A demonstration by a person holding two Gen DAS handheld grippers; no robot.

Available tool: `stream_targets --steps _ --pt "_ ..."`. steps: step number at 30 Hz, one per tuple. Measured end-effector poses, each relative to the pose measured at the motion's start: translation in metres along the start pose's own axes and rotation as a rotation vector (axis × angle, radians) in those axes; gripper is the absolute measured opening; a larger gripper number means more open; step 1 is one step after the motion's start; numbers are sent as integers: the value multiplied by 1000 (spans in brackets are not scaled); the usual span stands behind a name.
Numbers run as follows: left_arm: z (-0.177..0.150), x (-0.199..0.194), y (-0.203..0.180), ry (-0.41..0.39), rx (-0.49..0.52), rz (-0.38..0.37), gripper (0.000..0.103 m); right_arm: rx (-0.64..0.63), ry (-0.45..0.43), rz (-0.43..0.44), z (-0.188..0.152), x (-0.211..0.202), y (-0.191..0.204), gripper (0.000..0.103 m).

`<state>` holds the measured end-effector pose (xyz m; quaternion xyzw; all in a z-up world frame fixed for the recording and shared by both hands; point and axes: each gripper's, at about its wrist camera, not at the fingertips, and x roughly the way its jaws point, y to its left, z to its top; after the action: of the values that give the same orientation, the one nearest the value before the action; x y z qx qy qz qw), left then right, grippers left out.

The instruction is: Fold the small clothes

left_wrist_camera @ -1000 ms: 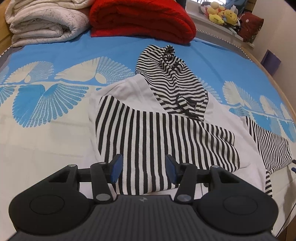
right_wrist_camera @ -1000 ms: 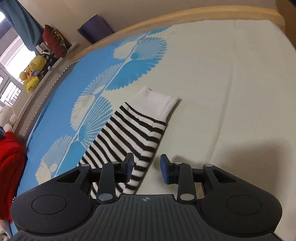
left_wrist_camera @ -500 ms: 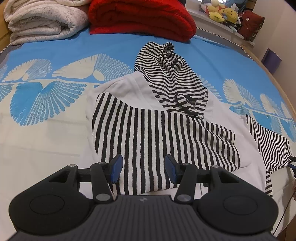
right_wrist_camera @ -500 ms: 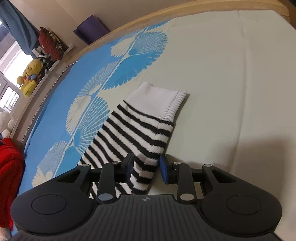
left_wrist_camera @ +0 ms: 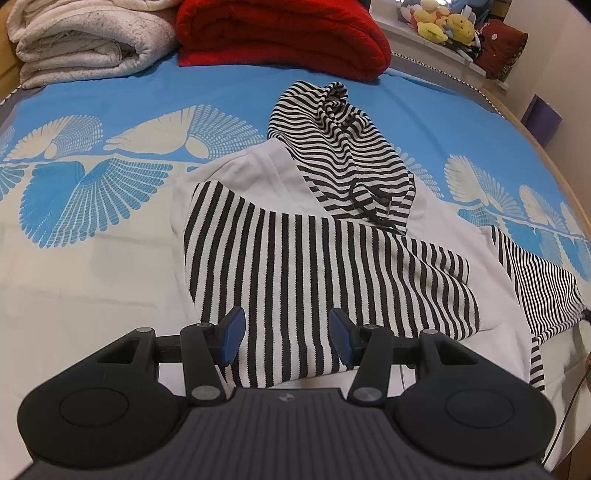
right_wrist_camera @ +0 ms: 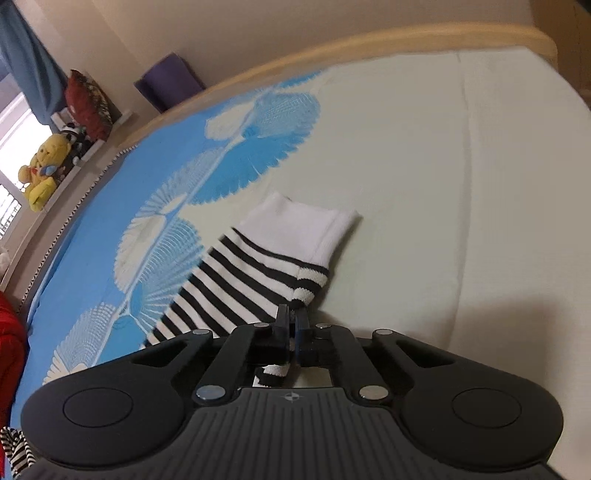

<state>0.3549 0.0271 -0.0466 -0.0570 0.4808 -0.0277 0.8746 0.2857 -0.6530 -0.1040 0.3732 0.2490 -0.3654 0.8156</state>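
Observation:
A small black-and-white striped hoodie (left_wrist_camera: 314, 258) lies on the bed, its hood (left_wrist_camera: 332, 147) pointing away, one sleeve folded across the white body. My left gripper (left_wrist_camera: 284, 332) is open and empty, hovering over the hoodie's near hem. The other sleeve (left_wrist_camera: 539, 288) stretches out to the right. In the right wrist view that sleeve (right_wrist_camera: 258, 273) with its white cuff (right_wrist_camera: 299, 225) lies on the sheet. My right gripper (right_wrist_camera: 291, 325) is shut on the sleeve's near edge, behind the cuff.
A folded red blanket (left_wrist_camera: 280, 33) and a folded white quilt (left_wrist_camera: 85, 37) lie at the far end of the bed. Stuffed toys (left_wrist_camera: 443, 22) sit on a window ledge. The bed's wooden edge (right_wrist_camera: 332, 51) runs beyond the sleeve. A purple box (right_wrist_camera: 170, 81) stands by the wall.
My right gripper moved in over the sleeve edge and closed on it. My left gripper stayed open and shifted only slightly over the hem.

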Motion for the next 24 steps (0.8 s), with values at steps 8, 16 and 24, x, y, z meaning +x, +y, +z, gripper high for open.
stream_targets --steps 8,16,24 --pt "0 -8 11 -12 -22 -8 55 -143 -158 85 -4 -48 69 1" --pt "10 -22 37 -39 -98 -14 55 -540 -208 530 -93 -160 201 1" --pt "23 -32 84 -56 -234 -12 55 -905 355 993 -250 -250 281 4"
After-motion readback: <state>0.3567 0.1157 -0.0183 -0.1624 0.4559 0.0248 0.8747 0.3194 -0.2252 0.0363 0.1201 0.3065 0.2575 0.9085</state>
